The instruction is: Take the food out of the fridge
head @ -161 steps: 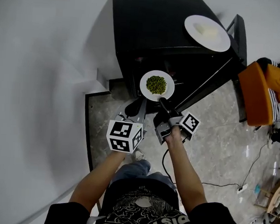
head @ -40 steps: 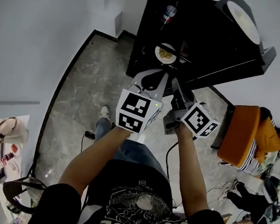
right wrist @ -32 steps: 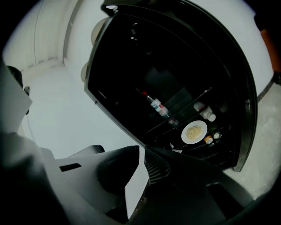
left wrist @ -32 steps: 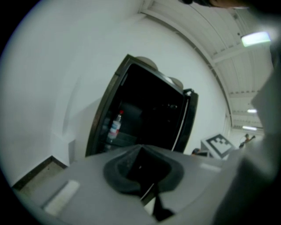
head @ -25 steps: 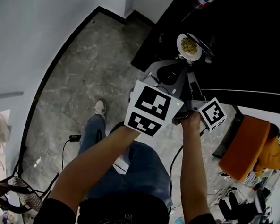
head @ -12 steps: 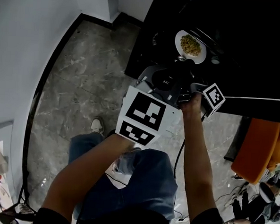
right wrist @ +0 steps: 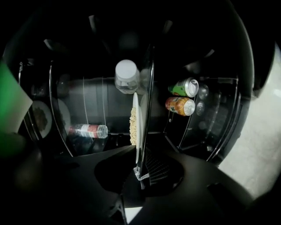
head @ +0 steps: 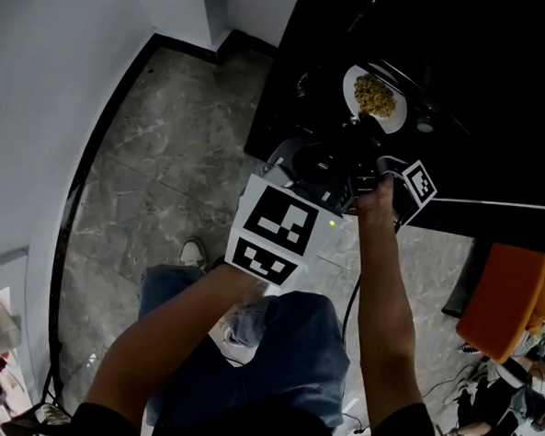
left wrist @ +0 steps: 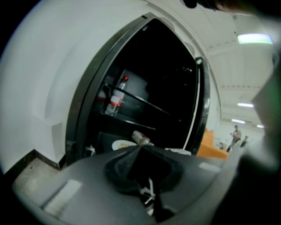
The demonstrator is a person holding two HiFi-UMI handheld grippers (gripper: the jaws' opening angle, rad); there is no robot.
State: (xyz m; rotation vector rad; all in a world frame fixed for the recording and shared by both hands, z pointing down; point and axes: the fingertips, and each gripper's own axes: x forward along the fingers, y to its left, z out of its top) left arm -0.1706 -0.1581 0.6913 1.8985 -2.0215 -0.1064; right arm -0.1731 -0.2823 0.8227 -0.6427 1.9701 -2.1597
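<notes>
A white plate [head: 376, 97] of yellowish food [right wrist: 132, 125] sits on a shelf inside the open black fridge [head: 464, 104]. My right gripper [head: 361, 128] reaches into the fridge, rolled on its side. Its view shows the plate [right wrist: 137, 118] edge-on, running down between the jaws. My right gripper [right wrist: 139, 173] has just been closing, and its ribbed pad now lies against the plate's rim. My left gripper [head: 295, 157] hangs in front of the fridge opening, just left of the right one. In its own view my left gripper [left wrist: 142, 151] looks shut with nothing in it.
Inside the fridge lie a water bottle with a red label [right wrist: 88, 130], a white-capped bottle [right wrist: 126, 77] and two cans [right wrist: 181, 96]. The fridge door [left wrist: 199, 110] stands open on the right. An orange chair [head: 502, 300] stands on the marble floor [head: 165, 160].
Both grippers have sunk and come closer to the fridge shelf. The right gripper has rolled onto its side and reached the plate's rim.
</notes>
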